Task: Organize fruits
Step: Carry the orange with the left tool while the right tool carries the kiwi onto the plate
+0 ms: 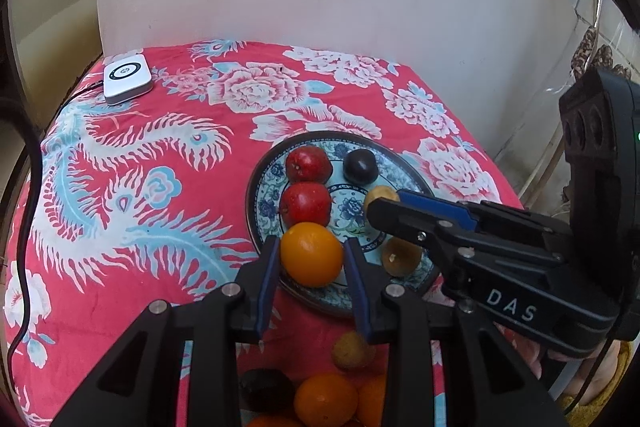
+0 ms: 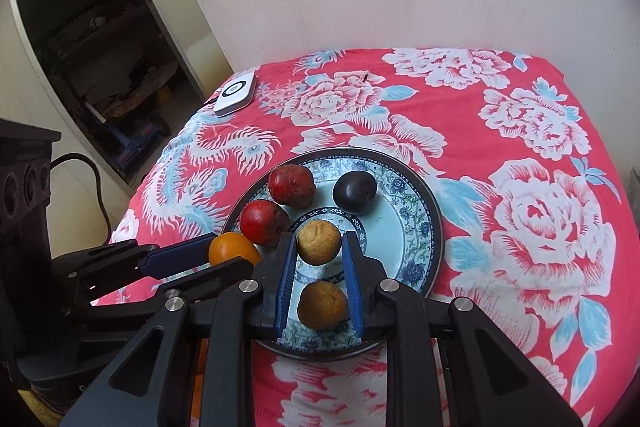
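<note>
Orange (image 1: 311,254) in left claw (image 1: 308,259); apples (image 1: 306,205) beyond.

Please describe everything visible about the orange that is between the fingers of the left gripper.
The orange is round, bright orange, smooth and slightly glossy, and looks whole. It sits at the near left rim of the blue patterned plate, next to a red fruit. The left gripper is closed on it, one blue pad at each side.
</note>
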`<state>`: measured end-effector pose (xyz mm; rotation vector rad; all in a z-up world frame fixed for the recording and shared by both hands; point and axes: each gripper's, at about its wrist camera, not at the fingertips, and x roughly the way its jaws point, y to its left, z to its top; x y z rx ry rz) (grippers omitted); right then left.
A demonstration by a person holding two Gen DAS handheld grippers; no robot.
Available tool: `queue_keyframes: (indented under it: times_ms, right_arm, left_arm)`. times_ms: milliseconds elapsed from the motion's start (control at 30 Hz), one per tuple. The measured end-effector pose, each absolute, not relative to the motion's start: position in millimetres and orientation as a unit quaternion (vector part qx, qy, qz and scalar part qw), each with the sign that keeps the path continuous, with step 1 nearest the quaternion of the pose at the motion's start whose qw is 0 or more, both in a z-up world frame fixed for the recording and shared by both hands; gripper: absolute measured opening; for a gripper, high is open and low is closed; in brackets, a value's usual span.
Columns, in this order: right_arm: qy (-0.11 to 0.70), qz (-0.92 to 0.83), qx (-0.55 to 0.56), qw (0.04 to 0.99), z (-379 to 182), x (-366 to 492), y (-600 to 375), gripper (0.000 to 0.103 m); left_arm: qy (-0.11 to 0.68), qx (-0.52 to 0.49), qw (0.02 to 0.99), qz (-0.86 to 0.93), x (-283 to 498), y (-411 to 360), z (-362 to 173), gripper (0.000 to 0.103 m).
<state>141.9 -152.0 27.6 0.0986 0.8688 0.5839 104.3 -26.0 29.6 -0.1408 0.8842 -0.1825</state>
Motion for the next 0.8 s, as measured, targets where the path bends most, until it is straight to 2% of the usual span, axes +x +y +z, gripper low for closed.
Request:
queue_keyframes:
  times_ms: [800]
  right_arm:
    - [0.435,0.281,0.063,0.853,17,165,-135,0.024]
  left_arm:
    - [0.409,-0.034,0.908,-0.087,116,-36,23,0.034]
